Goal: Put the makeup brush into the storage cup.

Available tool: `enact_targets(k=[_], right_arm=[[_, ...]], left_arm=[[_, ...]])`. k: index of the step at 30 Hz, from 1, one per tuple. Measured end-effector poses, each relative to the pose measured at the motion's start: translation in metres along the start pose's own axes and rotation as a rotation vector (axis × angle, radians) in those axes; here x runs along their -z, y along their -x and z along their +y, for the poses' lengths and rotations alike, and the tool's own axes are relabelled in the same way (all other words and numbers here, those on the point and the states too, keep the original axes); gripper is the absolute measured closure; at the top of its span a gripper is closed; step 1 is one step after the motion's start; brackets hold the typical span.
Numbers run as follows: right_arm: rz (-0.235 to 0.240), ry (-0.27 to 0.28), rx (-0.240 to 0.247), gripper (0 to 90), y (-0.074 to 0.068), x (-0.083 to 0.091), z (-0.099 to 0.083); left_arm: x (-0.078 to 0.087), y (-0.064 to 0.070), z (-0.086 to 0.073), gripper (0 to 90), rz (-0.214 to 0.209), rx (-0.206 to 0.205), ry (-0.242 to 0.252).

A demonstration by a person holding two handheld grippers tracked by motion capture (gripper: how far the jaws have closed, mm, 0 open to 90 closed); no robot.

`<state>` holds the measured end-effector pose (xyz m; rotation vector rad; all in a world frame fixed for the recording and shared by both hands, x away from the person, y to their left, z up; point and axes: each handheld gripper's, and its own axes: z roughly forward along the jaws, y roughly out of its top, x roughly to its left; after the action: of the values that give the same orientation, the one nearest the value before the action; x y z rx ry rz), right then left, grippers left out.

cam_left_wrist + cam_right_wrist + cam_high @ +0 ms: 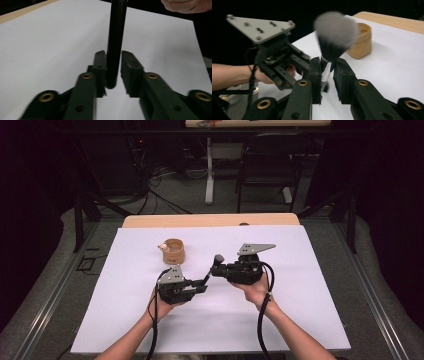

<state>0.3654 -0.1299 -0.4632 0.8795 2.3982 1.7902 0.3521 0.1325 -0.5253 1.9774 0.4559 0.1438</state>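
Forearms and hands: two, entering at the near edge of the high view, each holding one set of tongs above a white sheet on the counter (300, 285).

Item 1, left tongs (204, 285): black, grey three-cornered plate on top, cable trailing to the near edge. In the left gripper view the jaws stand at either side of the lower end of a black handle; one jaw touches it, the other shows a thin gap. Whether they press it, I cannot tell.

Item 2, right tongs (214, 270): black, same plate and cable. In the right gripper view the jaws are closed on the metal collar just below the bristles, gripping it.

Item 3, makeup brush (334, 37): black handle (115, 42), silver collar, soft head dark at the root and pale grey at the tip. It is held off the counter between the two tongs, head uppermost, slanting from the left tongs up to the right.

Item 4, small wooden cup (173, 251): round, tan, upright on the white sheet, beyond the left tongs and apart from the brush. A small pale ball (162, 247) sits at its rim.

Status, by judgement: the brush is lifted and shared between both tongs, so a handover looks to be midway. Remaining: one set of tongs releases, and the brush likely goes to the cup, which it has not yet reached.
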Motion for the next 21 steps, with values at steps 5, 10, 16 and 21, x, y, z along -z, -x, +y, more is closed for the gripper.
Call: enact_targets(k=[5, 10, 16, 21], right_arm=[[-0.013, -0.037, 0.076, 77.3, -0.011, -0.001, 0.005], [-0.057, -0.058, 0.139, 77.3, -0.018, 0.002, 0.01], [-0.09, -0.09, 0.195, 77.4, -0.025, 0.0, 0.011], [-0.104, -0.12, 0.23, 77.4, -0.031, -0.005, 0.011]], left_arm=[[0.0, 0.0, 0.001, 39.2, 0.018, 0.016, -0.005], [-0.001, 0.004, 0.003, 13.6, 0.038, 0.014, 0.006], [-0.006, 0.009, 0.007, 0.0, 0.04, 0.02, 0.016], [-0.006, 0.012, 0.009, 0.2, 0.075, 0.018, 0.057]])
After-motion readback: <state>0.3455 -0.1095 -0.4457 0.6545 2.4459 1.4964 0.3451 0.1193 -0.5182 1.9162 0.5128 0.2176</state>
